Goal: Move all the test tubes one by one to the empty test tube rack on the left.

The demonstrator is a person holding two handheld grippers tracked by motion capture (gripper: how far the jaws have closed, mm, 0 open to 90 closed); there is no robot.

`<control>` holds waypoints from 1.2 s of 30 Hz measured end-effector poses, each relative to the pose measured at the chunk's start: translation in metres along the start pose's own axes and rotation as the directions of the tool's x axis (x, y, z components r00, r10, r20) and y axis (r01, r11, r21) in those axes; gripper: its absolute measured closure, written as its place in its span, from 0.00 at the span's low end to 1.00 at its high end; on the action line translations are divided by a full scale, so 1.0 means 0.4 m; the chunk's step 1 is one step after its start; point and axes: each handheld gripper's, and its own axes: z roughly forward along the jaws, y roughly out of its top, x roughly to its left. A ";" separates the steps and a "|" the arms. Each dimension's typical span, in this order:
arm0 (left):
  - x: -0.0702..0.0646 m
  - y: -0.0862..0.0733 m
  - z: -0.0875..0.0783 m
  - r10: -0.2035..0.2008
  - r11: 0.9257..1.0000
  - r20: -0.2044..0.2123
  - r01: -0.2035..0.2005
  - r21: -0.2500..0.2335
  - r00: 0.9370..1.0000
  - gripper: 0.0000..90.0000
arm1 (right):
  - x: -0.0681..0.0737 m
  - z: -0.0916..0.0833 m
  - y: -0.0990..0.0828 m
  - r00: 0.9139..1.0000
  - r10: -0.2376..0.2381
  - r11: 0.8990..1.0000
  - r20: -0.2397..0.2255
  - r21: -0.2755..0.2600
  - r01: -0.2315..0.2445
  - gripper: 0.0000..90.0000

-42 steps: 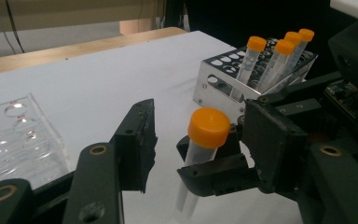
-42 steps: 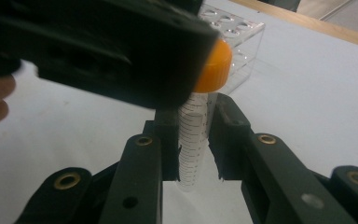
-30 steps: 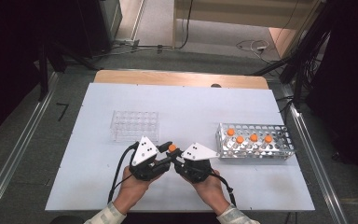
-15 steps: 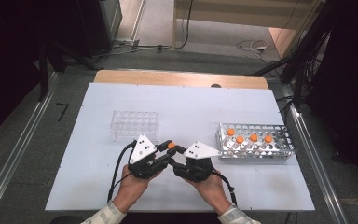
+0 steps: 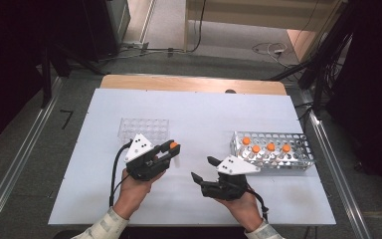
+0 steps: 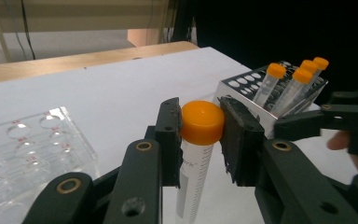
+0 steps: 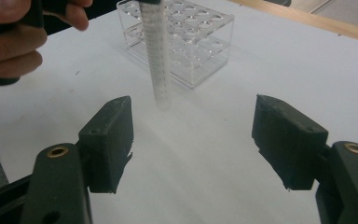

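The left gripper [image 5: 171, 149] clamps the orange-capped tube [image 6: 200, 140] upright near the table's [image 5: 194, 107] middle, poised for the clear rack [image 5: 143, 130], while the right gripper [image 5: 202, 169], its jaws just opened wide, holds nothing.

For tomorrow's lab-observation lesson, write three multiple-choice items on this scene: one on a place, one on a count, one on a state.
1. Where is the clear rack?
A. ahead of the left tongs
B. on the floor
C. stacked on the mesh rack

2. How many orange-capped tubes stand in the mesh rack?
A. one
B. four
C. nine

3. How do the right tongs stand?
A. shut on a tube
B. open, holding nothing
C. shut on a rack

Key: 1 A, it sits on the table beyond the left tongs. 2 B, four orange caps show. 3 B, the pads stand wide apart; the tube is clamped in the left tongs.
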 end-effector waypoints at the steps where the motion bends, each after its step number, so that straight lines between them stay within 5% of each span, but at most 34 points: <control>1: 0.005 0.003 -0.002 0.002 1.000 -0.008 -0.002 -0.003 1.000 0.77 | -0.003 -0.009 -0.003 1.000 -0.004 1.000 0.007 -0.004 0.004 0.31; 9: 0.043 0.028 -0.011 -0.011 0.999 -0.064 0.009 -0.032 0.998 0.77 | -0.050 -0.098 -0.047 0.996 0.025 0.999 0.086 -0.030 -0.022 0.30; 20: 0.085 0.063 -0.024 -0.046 0.997 -0.107 0.039 -0.065 0.993 0.77 | -0.118 -0.190 -0.103 0.979 0.099 0.994 0.176 -0.053 -0.091 0.30; 27: 0.115 0.085 -0.013 -0.046 0.997 -0.149 0.036 -0.068 0.988 0.77 | -0.140 -0.210 -0.120 0.971 0.124 0.992 0.203 -0.056 -0.114 0.30; 36: 0.169 0.110 0.020 -0.073 0.995 -0.217 0.057 -0.080 0.973 0.77 | -0.155 -0.210 -0.122 0.965 0.134 0.990 0.223 -0.061 -0.124 0.30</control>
